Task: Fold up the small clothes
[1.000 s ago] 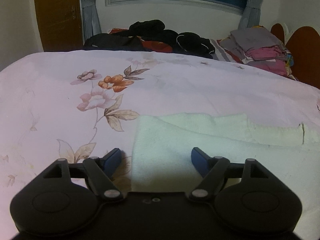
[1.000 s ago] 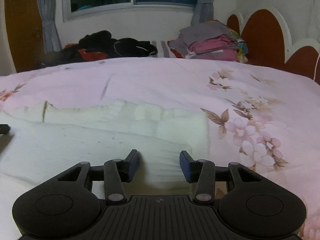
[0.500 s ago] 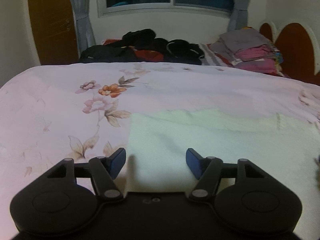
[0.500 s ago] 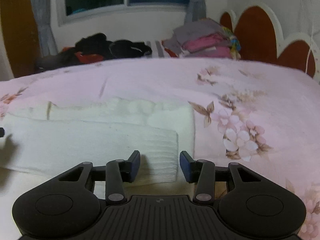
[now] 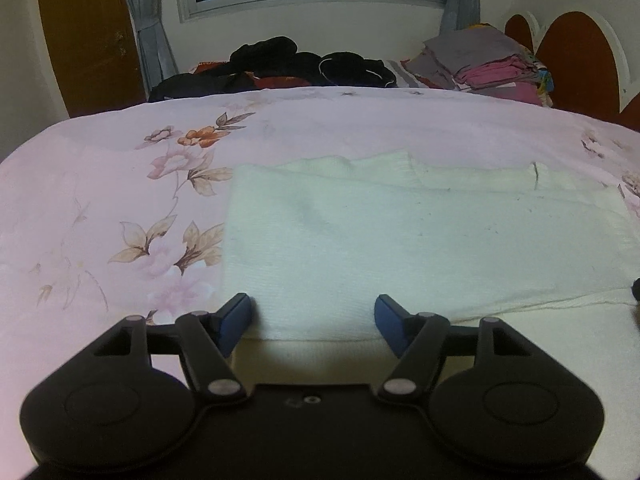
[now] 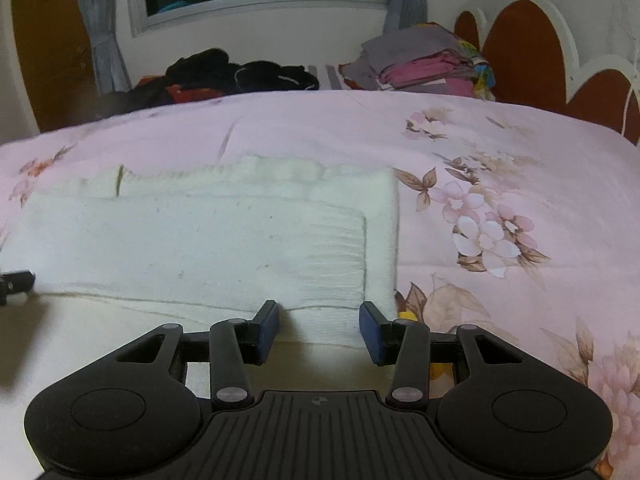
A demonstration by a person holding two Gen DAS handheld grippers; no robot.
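A cream knitted garment lies flat on the pink floral bedspread, folded lengthwise into a long band with a layer on top. My left gripper is open and empty, just above the garment's near edge at its left end. In the right wrist view the same garment shows its right end with a ribbed part on top. My right gripper is open and empty over the near edge at that end. The left gripper's tip shows at the left edge there.
At the far side of the bed lies a heap of dark clothes and a stack of folded grey and pink clothes. A brown scalloped headboard stands at the right. A small yellow thing shows under my right gripper.
Both grippers have drawn back toward the near edge of the garment and risen a little. The garment now lies with its folded top layer laid flat. Both grippers stay open.
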